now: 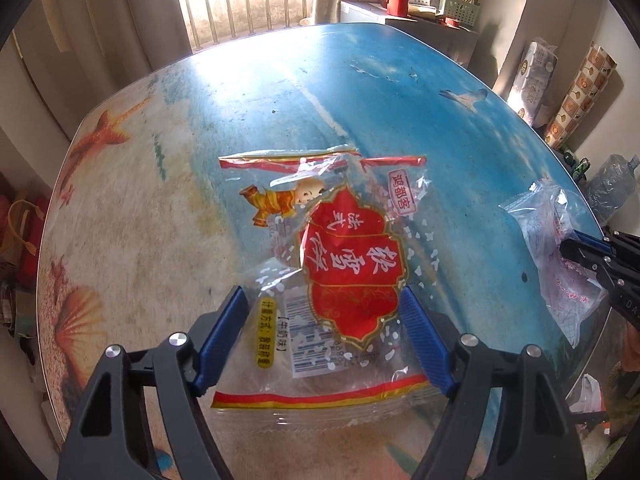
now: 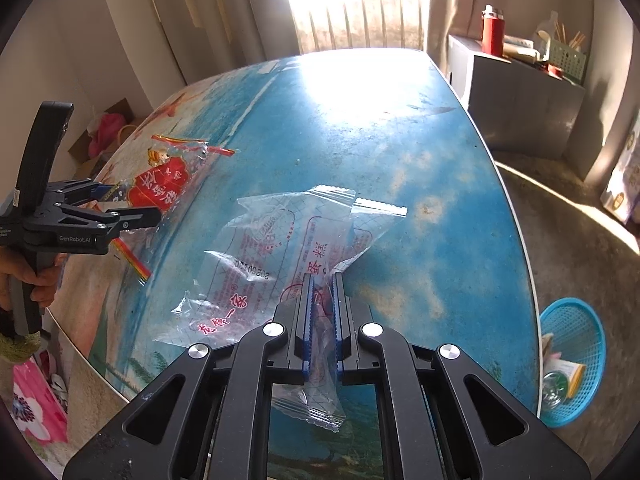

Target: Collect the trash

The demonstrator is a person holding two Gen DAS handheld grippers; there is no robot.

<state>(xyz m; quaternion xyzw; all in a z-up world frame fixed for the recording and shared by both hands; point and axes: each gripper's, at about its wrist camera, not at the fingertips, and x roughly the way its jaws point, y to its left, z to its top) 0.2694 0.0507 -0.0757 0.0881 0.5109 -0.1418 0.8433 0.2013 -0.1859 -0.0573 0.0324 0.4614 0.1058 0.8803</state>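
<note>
A clear snack wrapper with a red label point(image 1: 352, 256) lies flat on the beach-print table point(image 1: 360, 92). My left gripper point(image 1: 322, 292) stands open astride its near half, one blue pad at each side edge. From the right wrist view, the same wrapper point(image 2: 160, 188) lies under the left gripper point(image 2: 136, 204), which a hand holds. My right gripper point(image 2: 323, 278) is shut on a clear wrapper with pink print point(image 2: 280, 240), whose far part rests on the table point(image 2: 420, 160). In the left wrist view, the right gripper point(image 1: 568, 248) and its wrapper point(image 1: 560, 280) sit at the right edge.
A blue mesh basket point(image 2: 576, 360) with some rubbish in it stands on the floor right of the table. A grey cabinet point(image 2: 520, 100) with a red flask point(image 2: 493, 34) is behind on the right. Bags and boxes point(image 2: 104, 136) crowd the floor on the left.
</note>
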